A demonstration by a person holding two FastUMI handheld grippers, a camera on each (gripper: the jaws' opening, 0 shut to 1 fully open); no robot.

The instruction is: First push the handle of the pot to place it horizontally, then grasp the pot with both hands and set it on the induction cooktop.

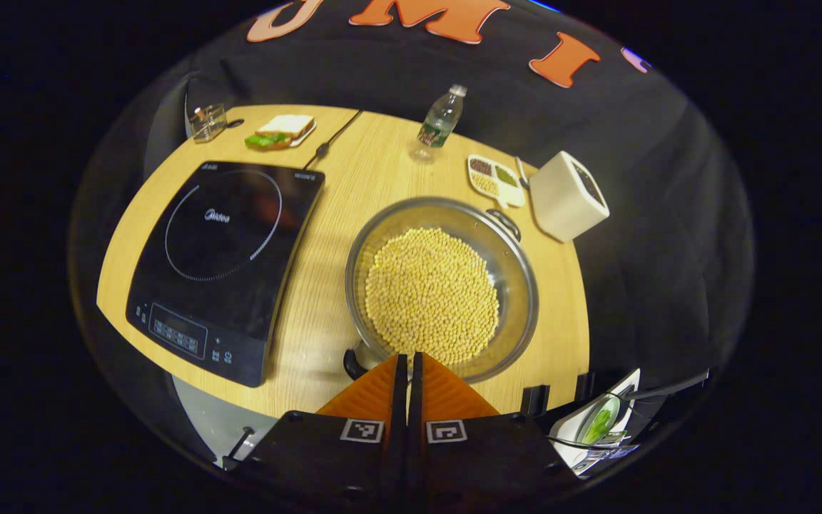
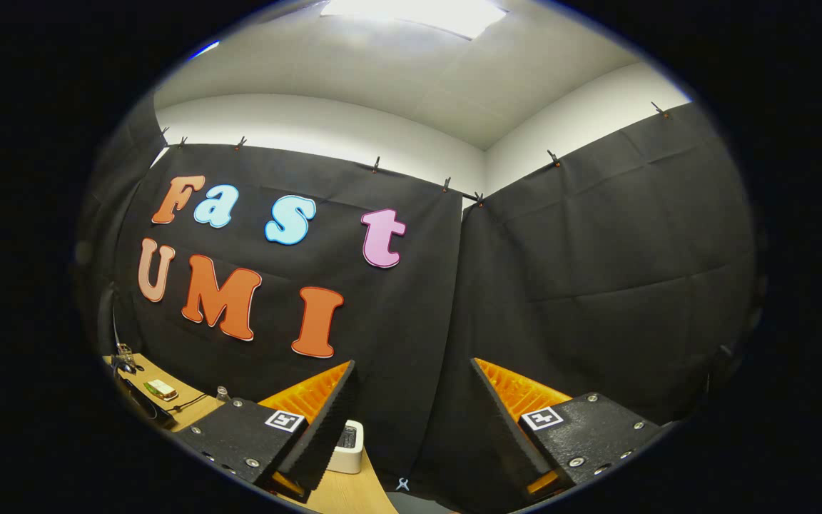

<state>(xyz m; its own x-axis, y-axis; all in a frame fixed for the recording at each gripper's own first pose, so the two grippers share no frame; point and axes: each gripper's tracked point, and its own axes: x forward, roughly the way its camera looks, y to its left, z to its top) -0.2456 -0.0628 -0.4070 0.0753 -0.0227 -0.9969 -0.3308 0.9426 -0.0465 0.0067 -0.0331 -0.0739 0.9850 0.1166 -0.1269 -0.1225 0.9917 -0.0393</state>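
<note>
steel pot [image 1: 518, 285] untouched | left tool [image 1: 408, 360] pressed together | right tool [image 2: 411, 400] spread, holding nothing

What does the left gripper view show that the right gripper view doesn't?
Left gripper view: the pot of yellow beans, the induction cooktop, a water bottle and a sandwich, with the left gripper shut by the pot's near rim. Right gripper view: the ceiling light, with the right gripper open, aimed at the black cloth. Shared: the wooden table and the white box.
</note>
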